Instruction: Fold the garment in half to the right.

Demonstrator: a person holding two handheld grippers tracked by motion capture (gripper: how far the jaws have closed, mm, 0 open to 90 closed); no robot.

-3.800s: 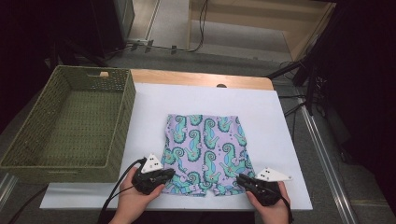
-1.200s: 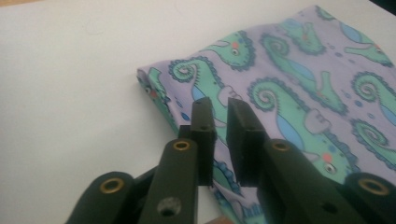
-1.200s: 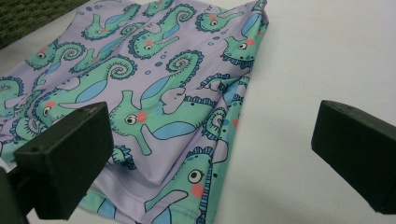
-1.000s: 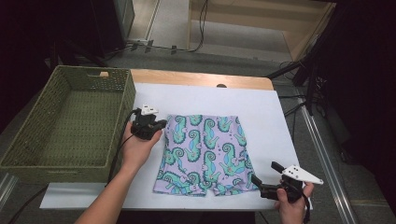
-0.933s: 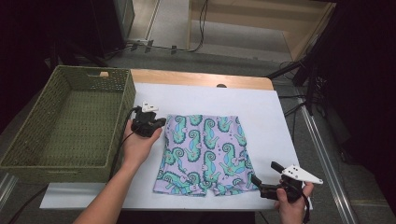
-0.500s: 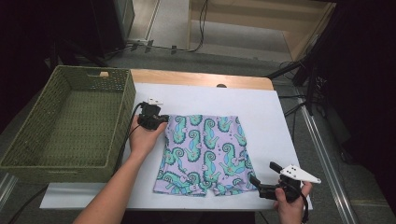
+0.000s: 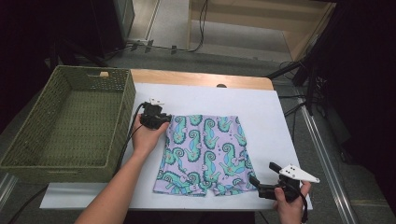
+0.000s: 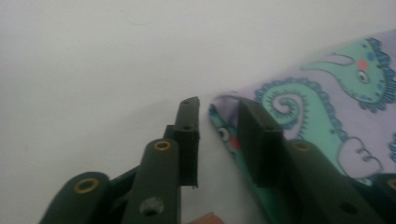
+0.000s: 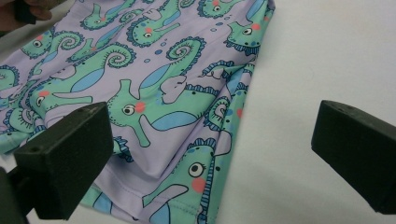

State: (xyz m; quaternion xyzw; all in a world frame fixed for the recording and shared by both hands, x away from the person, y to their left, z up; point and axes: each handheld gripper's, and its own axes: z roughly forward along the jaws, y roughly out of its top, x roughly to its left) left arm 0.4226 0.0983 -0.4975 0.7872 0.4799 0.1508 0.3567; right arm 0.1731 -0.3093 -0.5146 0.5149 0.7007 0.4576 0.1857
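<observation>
Lilac shorts [image 7: 205, 149] printed with teal seahorses lie flat on the white table. My left gripper [image 7: 165, 119] rests at their far-left waistband corner. In the left gripper view its jaws [image 8: 217, 105] have just been opening. A narrow gap separates them, and the corner of the shorts [image 8: 327, 116] lies loose in it beside the right jaw. My right gripper [image 7: 253, 180] sits by the near-right leg hem, wide open. In the right gripper view it [image 9: 212, 140] straddles the hem edge of the shorts [image 9: 154, 70] without touching it.
A green woven basket [image 7: 125, 116] stands along the table's left side, right beside my left hand. The white table cover [image 7: 280, 116] stretches bare to the right of the shorts. A wooden edge [image 7: 201, 78] runs along the far side, with cables on the floor beyond.
My left gripper went from the near hem to the far-left waistband corner, then edged right onto it. The right gripper shifted just right of the near hem and stayed there.
</observation>
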